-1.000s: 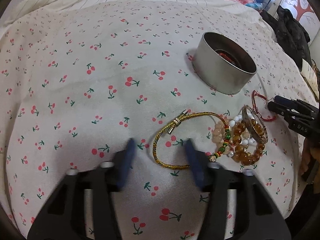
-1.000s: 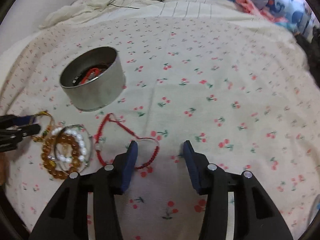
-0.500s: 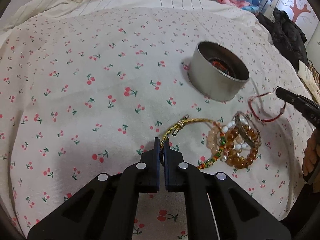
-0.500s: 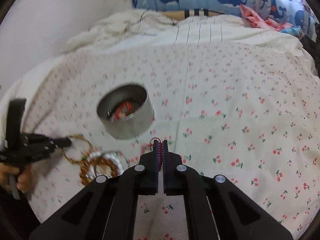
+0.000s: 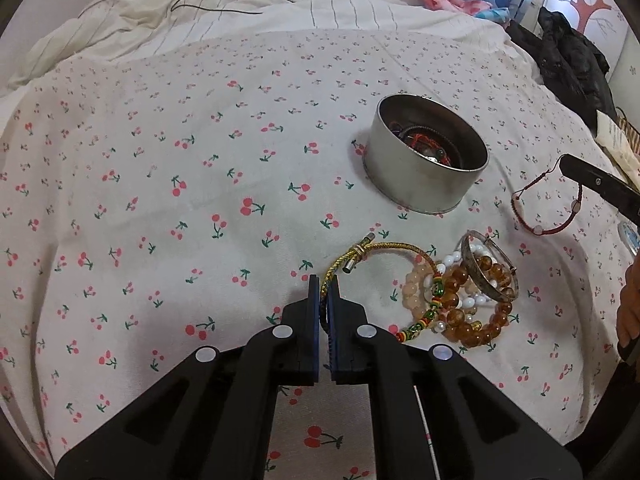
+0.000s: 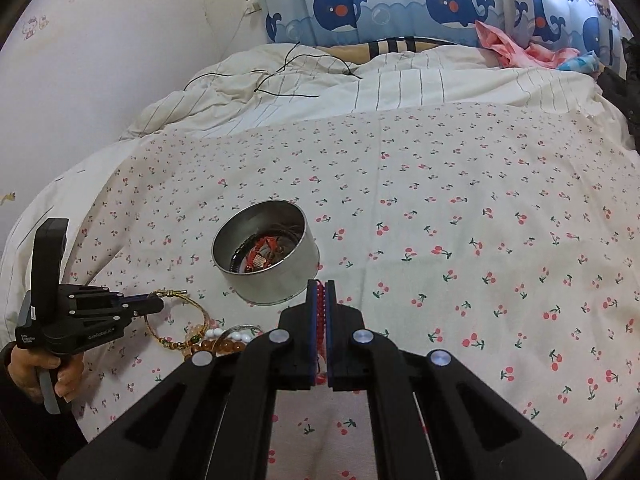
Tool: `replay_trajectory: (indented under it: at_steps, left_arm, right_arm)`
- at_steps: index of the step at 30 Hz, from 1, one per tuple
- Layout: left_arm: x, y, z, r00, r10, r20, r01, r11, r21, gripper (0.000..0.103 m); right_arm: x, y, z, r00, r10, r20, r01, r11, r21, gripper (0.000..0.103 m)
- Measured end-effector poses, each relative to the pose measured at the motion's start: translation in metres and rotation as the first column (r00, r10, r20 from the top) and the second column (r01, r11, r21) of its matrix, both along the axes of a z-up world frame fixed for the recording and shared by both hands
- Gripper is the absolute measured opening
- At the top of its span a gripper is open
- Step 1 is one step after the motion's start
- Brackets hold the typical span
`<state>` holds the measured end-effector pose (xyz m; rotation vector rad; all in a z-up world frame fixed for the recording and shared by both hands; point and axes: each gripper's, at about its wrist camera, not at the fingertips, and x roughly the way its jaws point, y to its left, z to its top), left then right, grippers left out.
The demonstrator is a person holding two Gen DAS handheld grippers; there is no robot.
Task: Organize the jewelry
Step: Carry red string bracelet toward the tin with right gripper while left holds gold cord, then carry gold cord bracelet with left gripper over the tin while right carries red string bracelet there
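Your left gripper [image 5: 324, 282] is clamped on the gold braided cord bracelet [image 5: 384, 249], pinching the near part of its loop between the blue pads; the rest of the loop curves away ahead and to the right of the tips, its metal end caps just beyond them. Just right of those tips lies the heap of beaded bracelets [image 5: 460, 304]: pale pink beads, amber beads, white beads and a silver bangle [image 5: 486, 270] leaning across the top, all touching one another on the cherry-print sheet [image 5: 160, 200].

Your right gripper [image 6: 320, 286] is likewise clenched, with the red cord bracelet [image 6: 320, 312] caught between its pads. From the left wrist view that red cord [image 5: 548, 208] hangs as a loop off the tip of the right tongs, clear of the sheet, to the right of the bead heap and apart from it.

Farther out, ahead and to the right of your left tips, and ahead and a little left of your right tips, stands the round metal tin [image 5: 426, 160], open at the top, with red cord and dark beaded pieces already lying inside it [image 6: 266, 254].

Beyond the tin the sheet runs on to a rumpled striped duvet [image 6: 360, 92] with a thin black cable [image 6: 288, 76] lying over it, and behind that a whale-print curtain [image 6: 440, 4].
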<state>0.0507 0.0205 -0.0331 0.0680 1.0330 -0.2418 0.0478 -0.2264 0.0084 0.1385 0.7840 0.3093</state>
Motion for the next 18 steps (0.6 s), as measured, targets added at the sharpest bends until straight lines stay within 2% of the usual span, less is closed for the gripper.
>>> replay_trajectory:
  at_steps: [18]
  left_arm:
    - [-0.005,-0.009,0.015,0.995,-0.009,0.095,-0.001,0.995,0.101,0.003]
  right_arm:
    - [0.003,0.004,0.002,1.000,0.015,0.010,-0.015,1.000,0.007,0.004]
